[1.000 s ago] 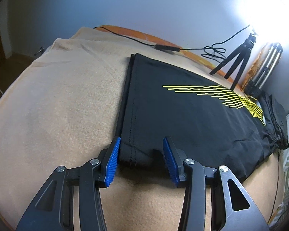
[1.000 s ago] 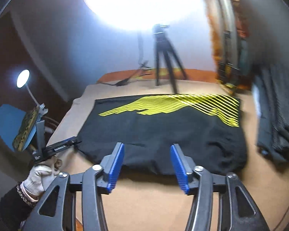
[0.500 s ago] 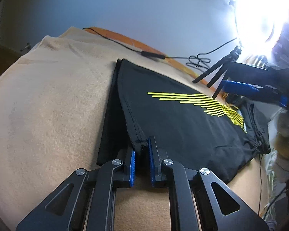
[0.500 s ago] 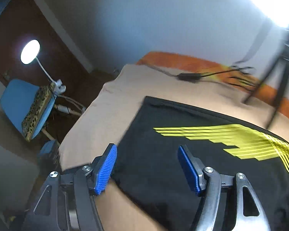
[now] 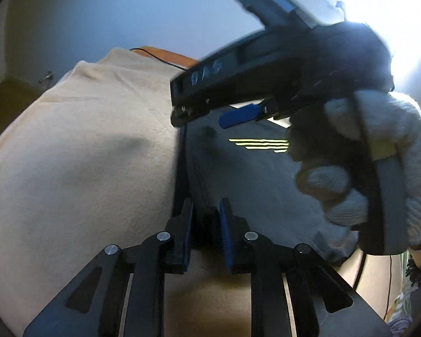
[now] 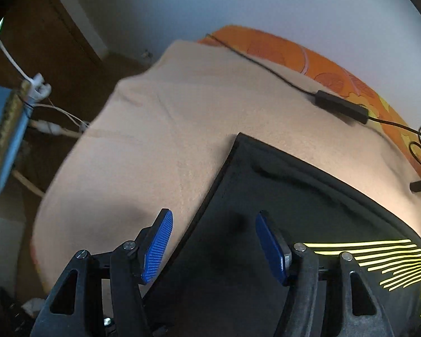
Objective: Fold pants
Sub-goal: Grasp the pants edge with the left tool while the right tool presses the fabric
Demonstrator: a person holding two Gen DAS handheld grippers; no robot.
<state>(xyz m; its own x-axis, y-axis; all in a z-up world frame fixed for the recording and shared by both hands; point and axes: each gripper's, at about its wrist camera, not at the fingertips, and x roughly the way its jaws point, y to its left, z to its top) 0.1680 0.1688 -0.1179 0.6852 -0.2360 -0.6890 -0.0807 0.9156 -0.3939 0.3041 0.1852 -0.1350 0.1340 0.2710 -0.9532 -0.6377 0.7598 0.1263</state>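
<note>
1. My left gripper has its jaws pinched together on the near corner of the black pants, right at the hem edge closest to me.
2. My right gripper has its jaws spread wide, with nothing between the blue pads. It hovers over the far part of that same hem edge, straddling the line where black fabric meets blanket. I cannot tell whether the pads touch the cloth.
3. In the left view, my gloved right hand and the gripper body cross over the pants, hiding much of the garment.
4. The pants lie flat on the beige blanket that covers the bed, already doubled into a broad rectangle, with the yellow stripe print facing up.
5. Beyond them a black cable with an inline box runs across the blanket near the orange bedsheet.
6. I judge the fold partly done: at least one fold looks made, and one corner is gripped for the next. Left to do is closing the right gripper on the second corner, carrying the edge across, and laying it flat.
</note>
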